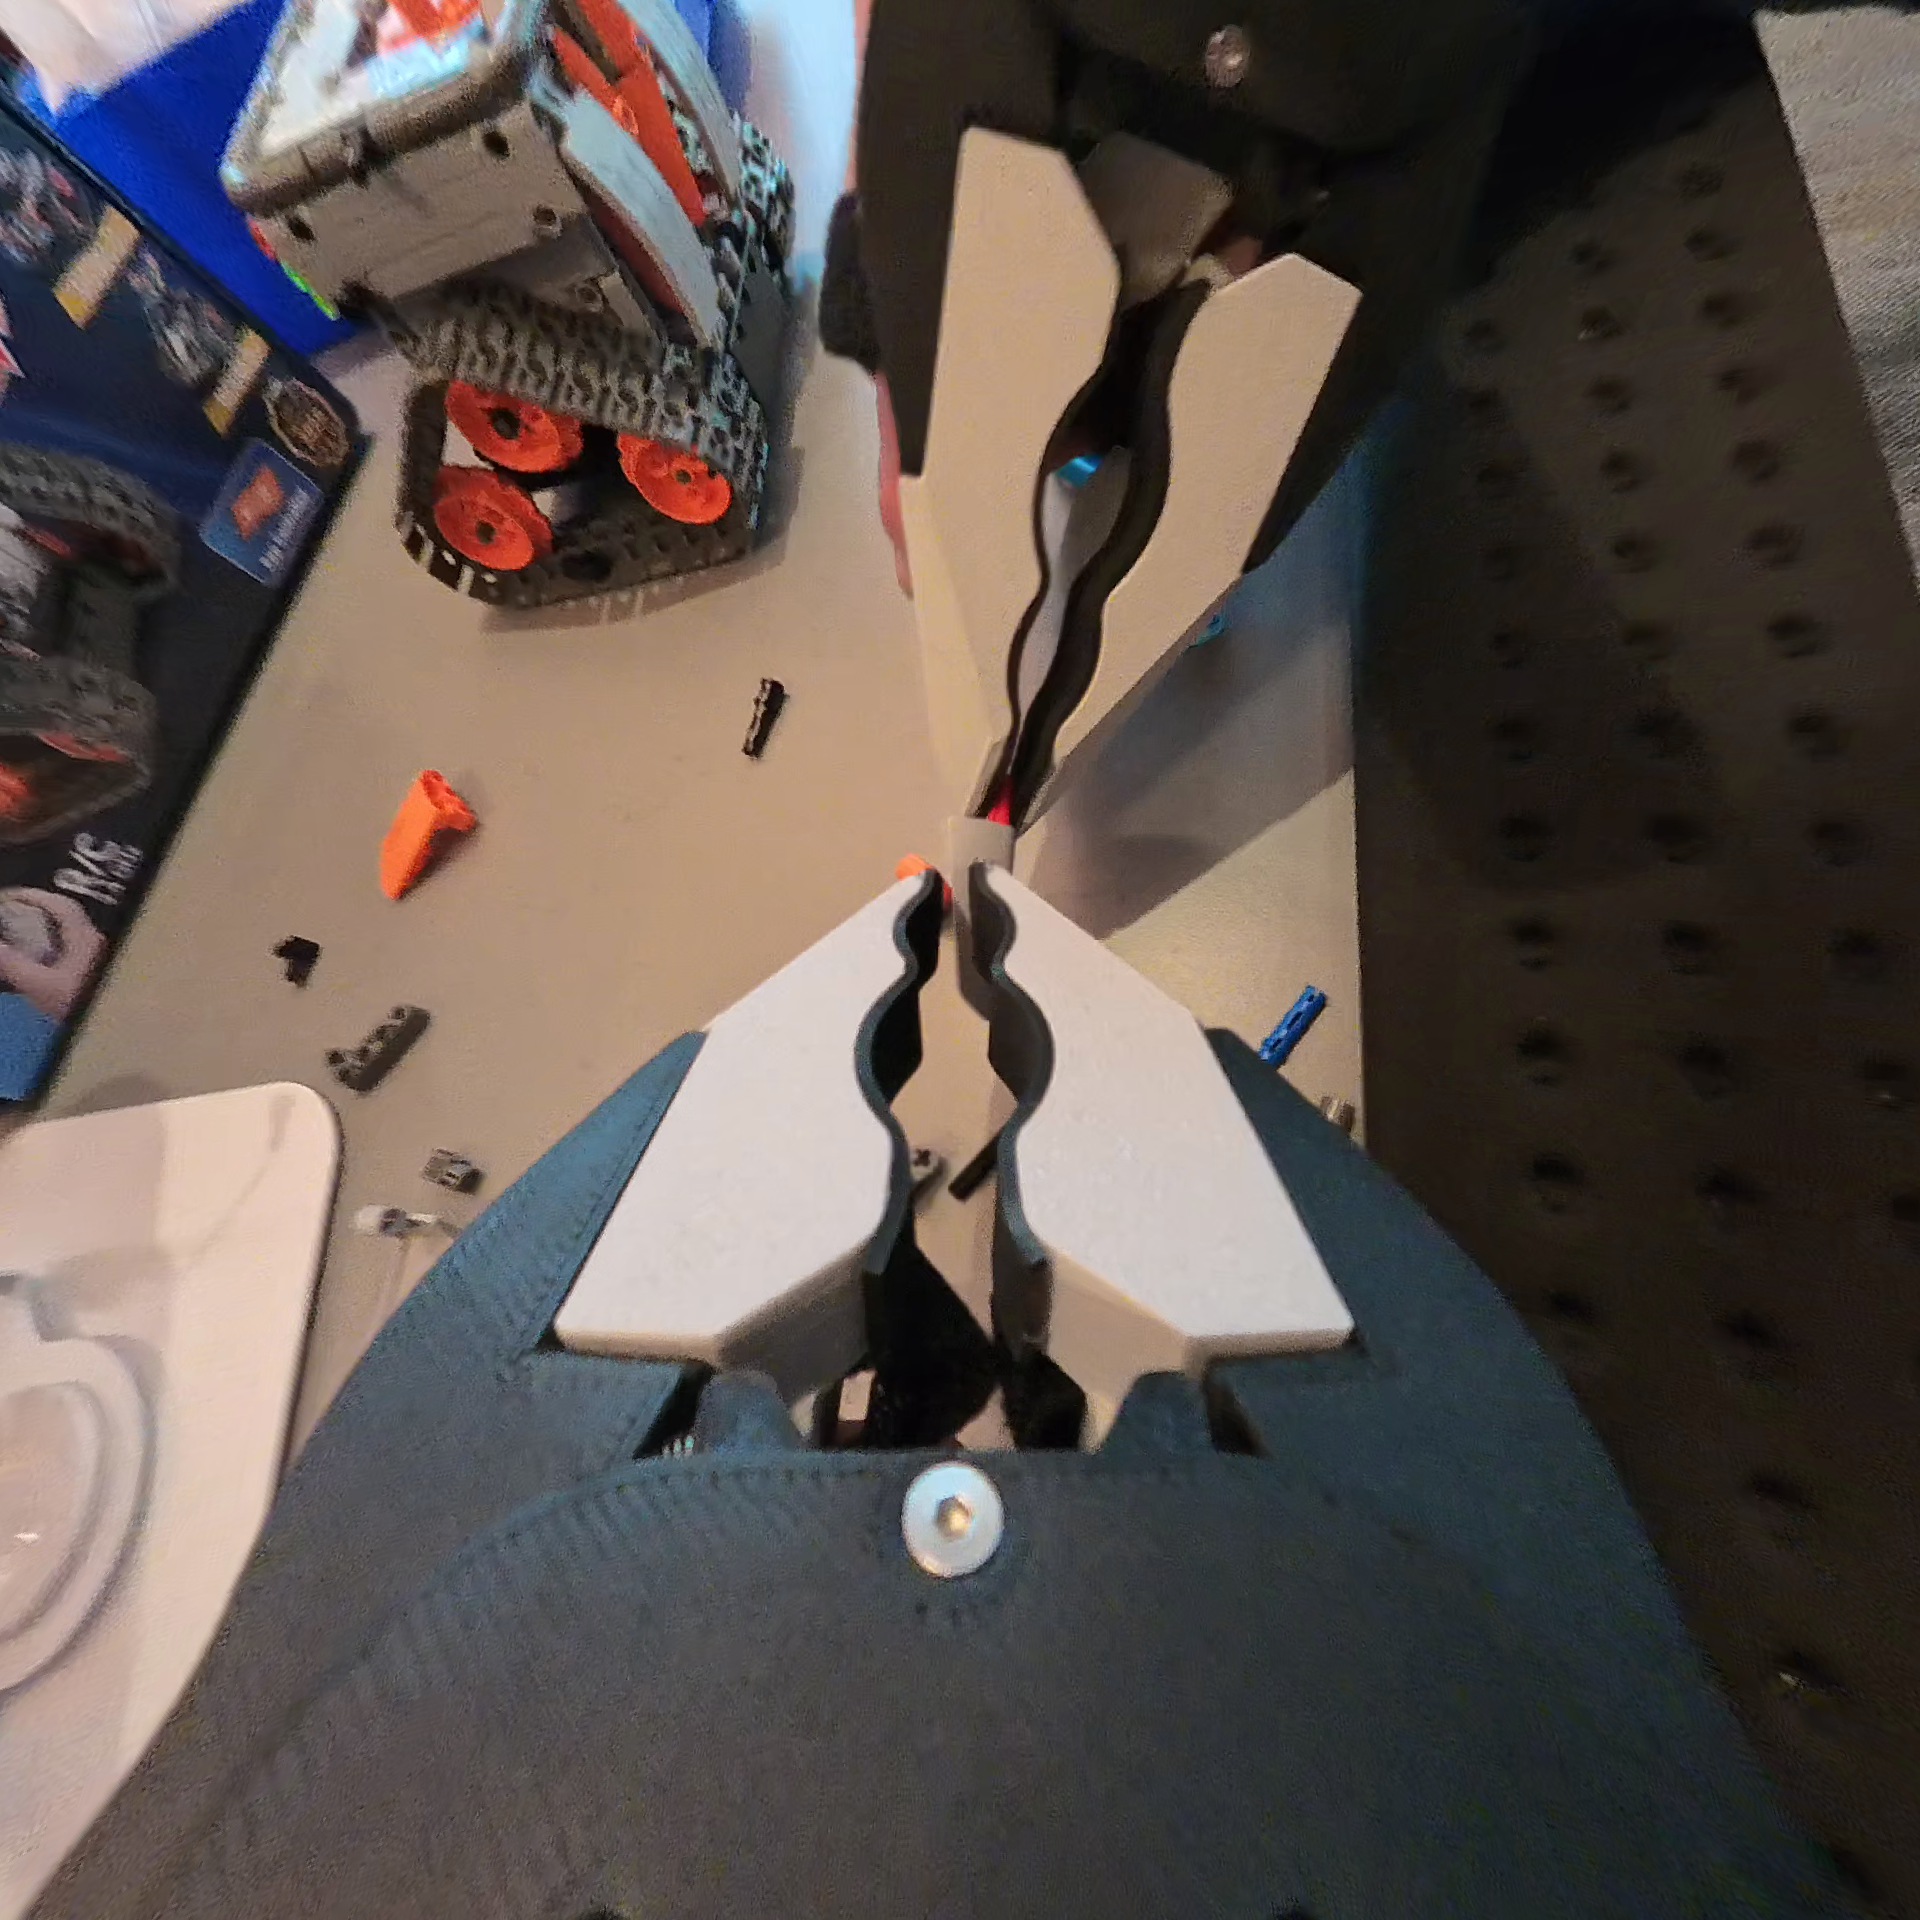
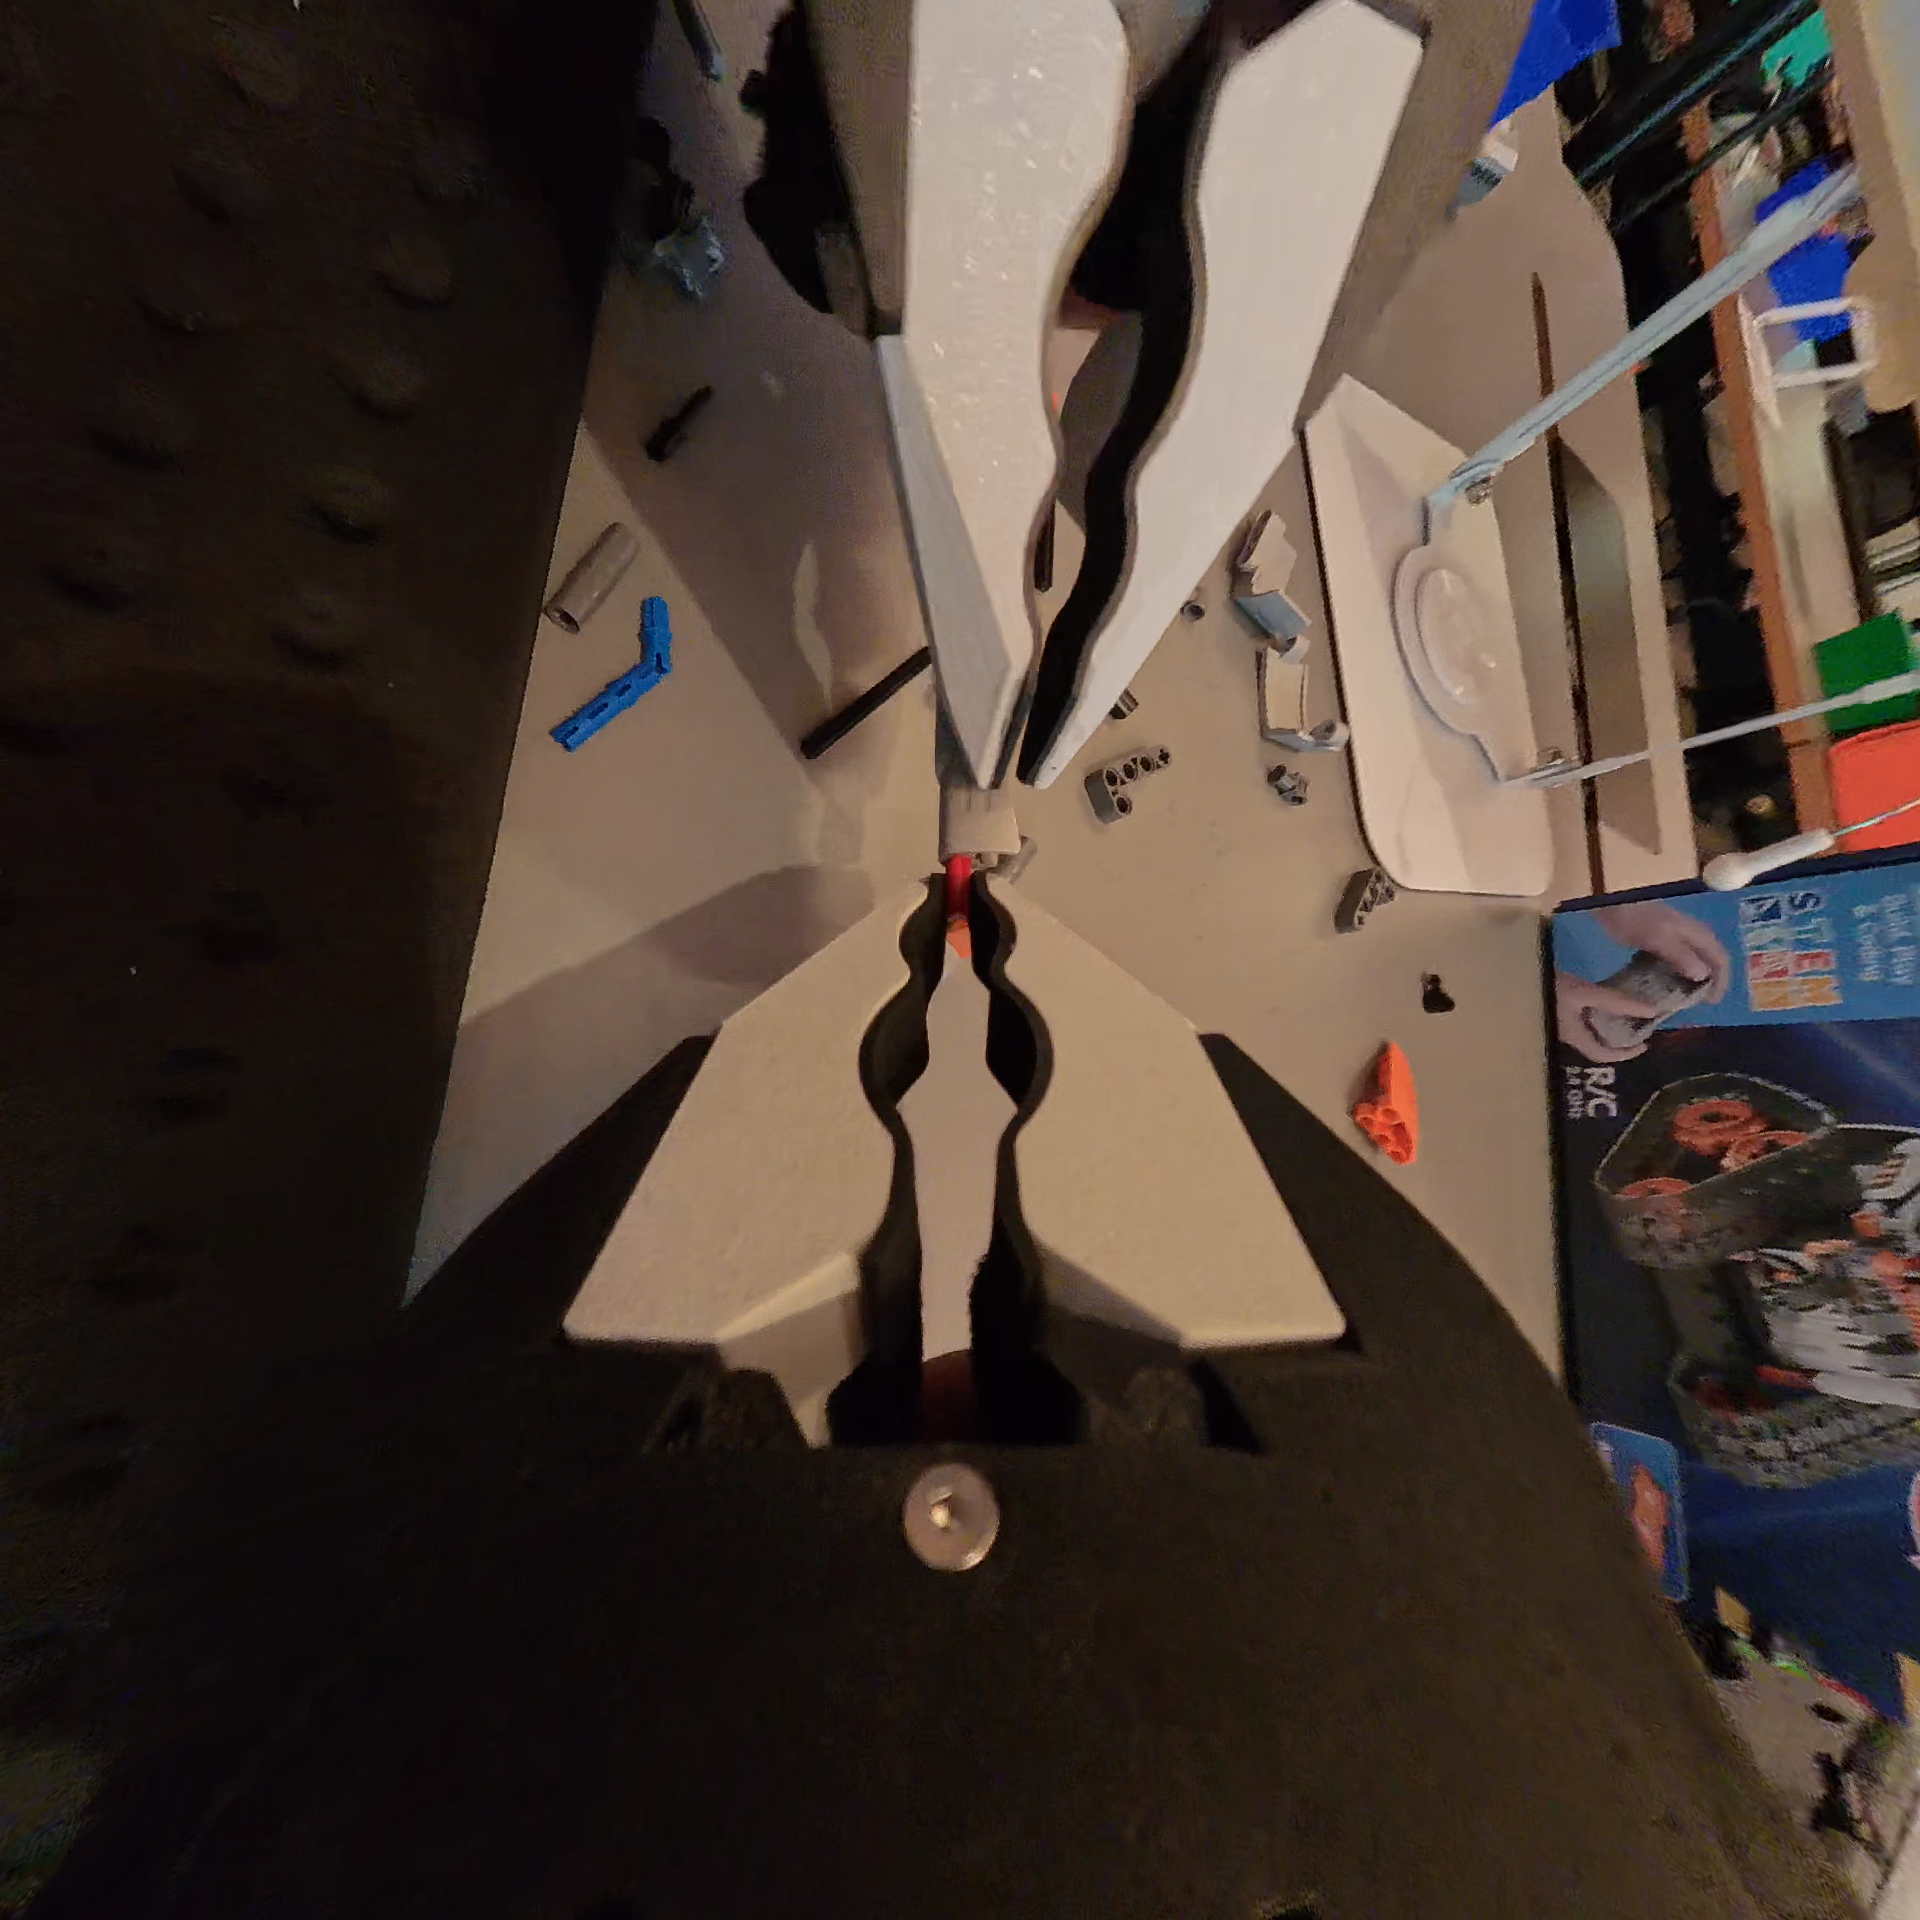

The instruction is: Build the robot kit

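My left gripper point(image 1: 951, 885) is shut on a small grey connector piece point(image 1: 981, 840) at its fingertips. My right gripper point(image 2: 959, 891) is shut on a thin red pin point(image 2: 957, 914). The two grippers meet tip to tip above the beige table point(image 1: 644, 790). The red pin's end sits at the grey connector point(image 2: 977, 823); I cannot tell how deep it goes. The right gripper point(image 1: 1000, 802) comes in from the top of the left wrist view. The left gripper point(image 2: 1000, 777) comes in from the top of the right wrist view.
A grey tracked model with orange wheels point(image 1: 582, 416) stands far left beside a printed box point(image 1: 125, 520), also in the right wrist view point(image 2: 1745, 1247). Loose parts lie about: orange wedge point(image 1: 421, 831), blue angled beam point(image 2: 618, 675), black axle point(image 2: 862, 707). A white tray point(image 1: 156, 1247) and a dark perforated mat point(image 1: 1662, 831) flank the table.
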A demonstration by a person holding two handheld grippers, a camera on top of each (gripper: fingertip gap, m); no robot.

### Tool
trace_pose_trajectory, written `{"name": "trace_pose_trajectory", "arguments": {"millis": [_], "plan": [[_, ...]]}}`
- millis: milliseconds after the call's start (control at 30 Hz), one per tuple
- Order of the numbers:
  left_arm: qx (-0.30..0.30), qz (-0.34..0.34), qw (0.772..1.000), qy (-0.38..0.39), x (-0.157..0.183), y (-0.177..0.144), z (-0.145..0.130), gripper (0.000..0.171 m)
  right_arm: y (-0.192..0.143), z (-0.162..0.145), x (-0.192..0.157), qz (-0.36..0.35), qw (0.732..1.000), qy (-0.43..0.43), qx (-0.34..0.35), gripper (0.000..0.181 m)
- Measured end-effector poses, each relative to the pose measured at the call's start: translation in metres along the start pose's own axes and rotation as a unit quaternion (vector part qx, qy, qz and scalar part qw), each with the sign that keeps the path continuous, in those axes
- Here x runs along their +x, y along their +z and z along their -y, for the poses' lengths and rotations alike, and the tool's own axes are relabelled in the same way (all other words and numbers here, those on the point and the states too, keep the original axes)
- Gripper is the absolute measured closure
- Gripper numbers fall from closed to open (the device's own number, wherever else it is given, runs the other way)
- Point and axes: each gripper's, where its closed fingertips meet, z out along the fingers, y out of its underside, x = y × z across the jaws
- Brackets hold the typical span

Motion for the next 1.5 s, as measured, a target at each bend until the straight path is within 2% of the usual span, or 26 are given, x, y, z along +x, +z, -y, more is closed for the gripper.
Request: {"name": "trace_pose_trajectory", "arguments": {"millis": [267,500,567,700,867,1233,1500], "plan": [[-0.007,-0.062,0.996,-0.070,0.009,0.004,-0.007,0.166,0.003,-0.002,-0.004,-0.023,0.997,-0.075,-0.025,0.180],[-0.017,-0.057,0.997,-0.043,0.010,0.008,-0.011,0.171,0.006,-0.007,-0.004,-0.036,0.994,-0.096,-0.043,0.180],[-0.031,-0.051,0.998,-0.019,0.011,0.009,-0.014,0.171,0.006,-0.007,-0.001,-0.039,0.995,-0.080,-0.040,0.176],[-0.069,-0.033,0.997,0.025,0.002,0.009,-0.026,0.171,0.006,-0.025,0.002,0.003,0.996,0.049,-0.075,0.156],[-0.097,-0.050,0.992,0.063,0.000,0.012,-0.035,0.171,0.014,-0.026,0.001,0.036,0.987,0.144,-0.057,0.155],[-0.143,-0.089,0.981,0.101,-0.002,0.018,-0.043,0.171,0.028,-0.030,-0.001,0.049,0.986,0.148,-0.065,0.173],[-0.161,-0.092,0.977,0.101,-0.014,0.008,-0.046,0.171,0.017,-0.029,0.008,0.045,0.985,0.158,-0.053,0.172]]}}
